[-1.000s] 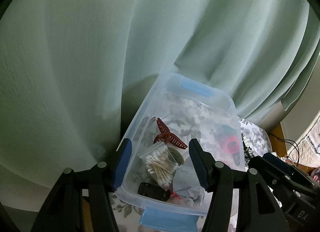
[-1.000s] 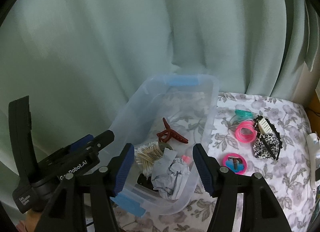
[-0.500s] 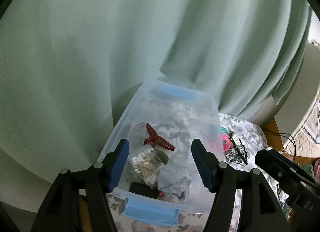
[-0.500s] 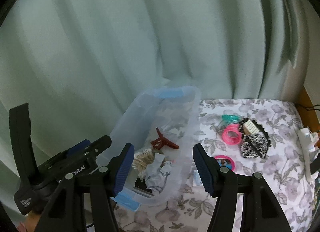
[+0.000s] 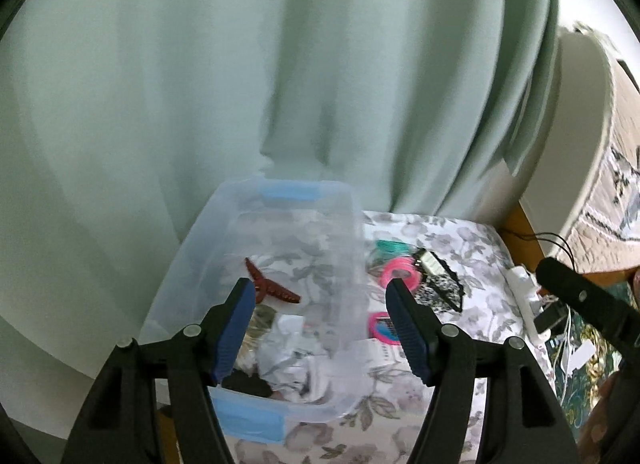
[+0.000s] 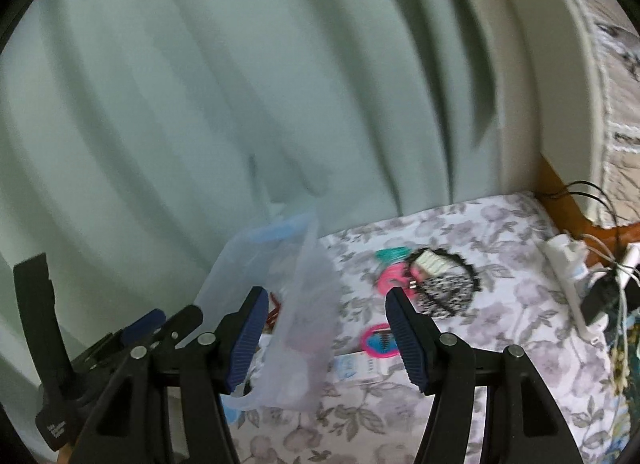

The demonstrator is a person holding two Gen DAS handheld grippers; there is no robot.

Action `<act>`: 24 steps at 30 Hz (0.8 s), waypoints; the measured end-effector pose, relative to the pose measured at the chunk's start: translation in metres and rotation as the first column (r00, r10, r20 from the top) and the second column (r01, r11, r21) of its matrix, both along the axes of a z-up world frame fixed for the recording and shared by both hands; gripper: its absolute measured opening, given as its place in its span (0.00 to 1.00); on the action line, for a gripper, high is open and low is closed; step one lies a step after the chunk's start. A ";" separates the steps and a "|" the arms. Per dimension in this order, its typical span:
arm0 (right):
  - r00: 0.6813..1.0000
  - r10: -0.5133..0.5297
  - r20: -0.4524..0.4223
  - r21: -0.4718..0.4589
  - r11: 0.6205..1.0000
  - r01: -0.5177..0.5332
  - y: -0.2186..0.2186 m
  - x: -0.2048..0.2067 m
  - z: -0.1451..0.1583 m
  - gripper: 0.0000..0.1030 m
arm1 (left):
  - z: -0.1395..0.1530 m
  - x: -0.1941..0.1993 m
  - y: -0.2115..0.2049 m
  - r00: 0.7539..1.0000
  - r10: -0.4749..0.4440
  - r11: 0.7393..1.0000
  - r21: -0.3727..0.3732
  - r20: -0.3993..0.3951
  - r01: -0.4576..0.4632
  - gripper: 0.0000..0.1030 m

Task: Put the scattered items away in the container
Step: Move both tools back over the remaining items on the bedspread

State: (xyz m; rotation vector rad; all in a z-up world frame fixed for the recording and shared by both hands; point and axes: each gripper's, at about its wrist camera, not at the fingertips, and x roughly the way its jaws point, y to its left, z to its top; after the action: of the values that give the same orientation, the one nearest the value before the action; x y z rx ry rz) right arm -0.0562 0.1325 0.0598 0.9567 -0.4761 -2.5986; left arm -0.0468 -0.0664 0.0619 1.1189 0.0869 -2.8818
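A clear plastic container (image 5: 348,264) with blue handles sits at the table's left, by the curtain; it also shows in the right wrist view (image 6: 308,304). Inside lie a dark red hair claw (image 5: 270,288), crumpled paper (image 5: 292,360) and a black item (image 5: 248,386). On the floral cloth to its right lie pink hair ties (image 5: 400,270), a teal tie (image 5: 390,246), a black-and-white patterned pouch (image 5: 438,288), a pink round item (image 6: 378,340) and a small white packet (image 6: 354,366). My left gripper (image 5: 320,328) is open above the container's right wall. My right gripper (image 6: 324,338) is open and empty.
A pale green curtain (image 5: 280,84) hangs right behind the container. A white power strip with cables (image 6: 576,284) lies at the table's right edge. A bed with a patterned cover (image 5: 616,168) stands far right. The left gripper's body (image 6: 100,348) shows low left in the right wrist view.
Both grippers have pulled back and swung right, away from the container. The scattered items on the cloth have come into both views. Both stay open and empty.
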 end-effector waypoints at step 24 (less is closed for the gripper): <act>0.976 -0.188 0.113 -0.102 0.974 0.200 0.115 -0.012 -0.045 0.63 | -0.061 -0.030 0.113 0.974 -0.145 0.986 -0.060 0.176 0.158 0.67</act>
State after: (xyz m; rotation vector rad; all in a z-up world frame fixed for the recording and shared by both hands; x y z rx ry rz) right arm -0.0685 0.2480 0.0147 1.0569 -0.7720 -2.6673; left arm -0.0771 0.0462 0.0004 1.4114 -0.1161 -2.8737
